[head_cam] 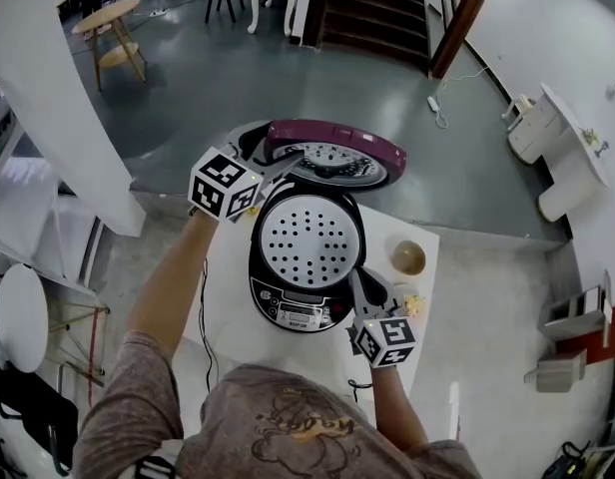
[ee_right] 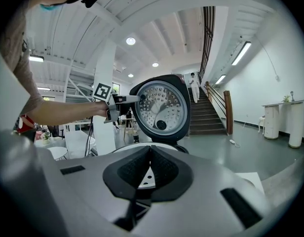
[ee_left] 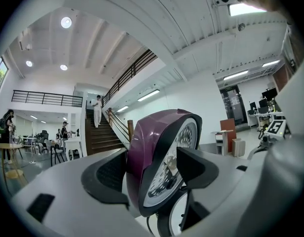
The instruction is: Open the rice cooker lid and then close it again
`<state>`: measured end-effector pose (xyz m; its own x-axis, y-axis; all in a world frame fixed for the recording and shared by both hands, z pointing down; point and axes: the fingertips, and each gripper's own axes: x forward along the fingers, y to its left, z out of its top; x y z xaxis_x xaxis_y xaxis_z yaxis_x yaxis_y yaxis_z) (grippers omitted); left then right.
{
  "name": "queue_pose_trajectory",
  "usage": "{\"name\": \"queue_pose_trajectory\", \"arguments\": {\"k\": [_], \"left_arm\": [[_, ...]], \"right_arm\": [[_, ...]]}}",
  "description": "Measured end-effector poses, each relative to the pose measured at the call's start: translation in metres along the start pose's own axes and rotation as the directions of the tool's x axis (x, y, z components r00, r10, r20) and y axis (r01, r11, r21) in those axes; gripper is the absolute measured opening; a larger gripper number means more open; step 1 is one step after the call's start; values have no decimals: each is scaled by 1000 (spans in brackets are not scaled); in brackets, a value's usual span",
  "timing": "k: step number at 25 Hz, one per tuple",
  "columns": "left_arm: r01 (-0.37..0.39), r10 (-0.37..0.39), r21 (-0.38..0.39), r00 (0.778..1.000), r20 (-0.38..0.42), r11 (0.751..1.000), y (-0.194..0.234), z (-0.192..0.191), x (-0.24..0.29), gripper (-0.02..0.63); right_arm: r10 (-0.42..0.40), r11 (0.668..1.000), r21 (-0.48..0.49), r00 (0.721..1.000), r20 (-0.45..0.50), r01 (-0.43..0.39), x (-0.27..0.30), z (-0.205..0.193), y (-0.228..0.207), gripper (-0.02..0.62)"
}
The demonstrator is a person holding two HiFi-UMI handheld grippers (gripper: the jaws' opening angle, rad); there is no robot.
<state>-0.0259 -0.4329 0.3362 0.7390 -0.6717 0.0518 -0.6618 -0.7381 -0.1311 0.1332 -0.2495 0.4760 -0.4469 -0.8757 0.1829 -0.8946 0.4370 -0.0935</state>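
The rice cooker (head_cam: 288,302) stands on a small white table (head_cam: 226,312) with a perforated plate (head_cam: 309,236) showing inside. Its purple lid (head_cam: 332,136) is raised upright at the far side. My left gripper (head_cam: 288,164) is at the lid's left edge. In the left gripper view the lid (ee_left: 152,147) fills the gap between the jaws, and the left gripper (ee_left: 153,171) holds its rim from both sides. My right gripper (head_cam: 355,281) hovers by the cooker's front right, and in its own view the right gripper (ee_right: 150,158) is shut with nothing in it, facing the lid (ee_right: 162,105).
A small bowl (head_cam: 407,257) and a yellowish item (head_cam: 415,304) sit on the table right of the cooker. A round white table (head_cam: 23,317) is at the left. Farther off are a staircase (head_cam: 377,8) and a wooden table (head_cam: 108,18).
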Motion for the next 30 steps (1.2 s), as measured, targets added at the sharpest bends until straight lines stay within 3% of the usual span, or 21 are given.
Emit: {"name": "queue_pose_trajectory", "arguments": {"k": [12, 30], "left_arm": [[77, -77, 5, 997, -31, 997, -31, -9, -31, 324], [76, -70, 56, 992, -104, 996, -72, -34, -68, 336]], "right_arm": [[40, 999, -7, 999, -4, -40, -4, -1, 17, 2], [79, 997, -12, 997, -11, -79, -12, -4, 34, 2]]}}
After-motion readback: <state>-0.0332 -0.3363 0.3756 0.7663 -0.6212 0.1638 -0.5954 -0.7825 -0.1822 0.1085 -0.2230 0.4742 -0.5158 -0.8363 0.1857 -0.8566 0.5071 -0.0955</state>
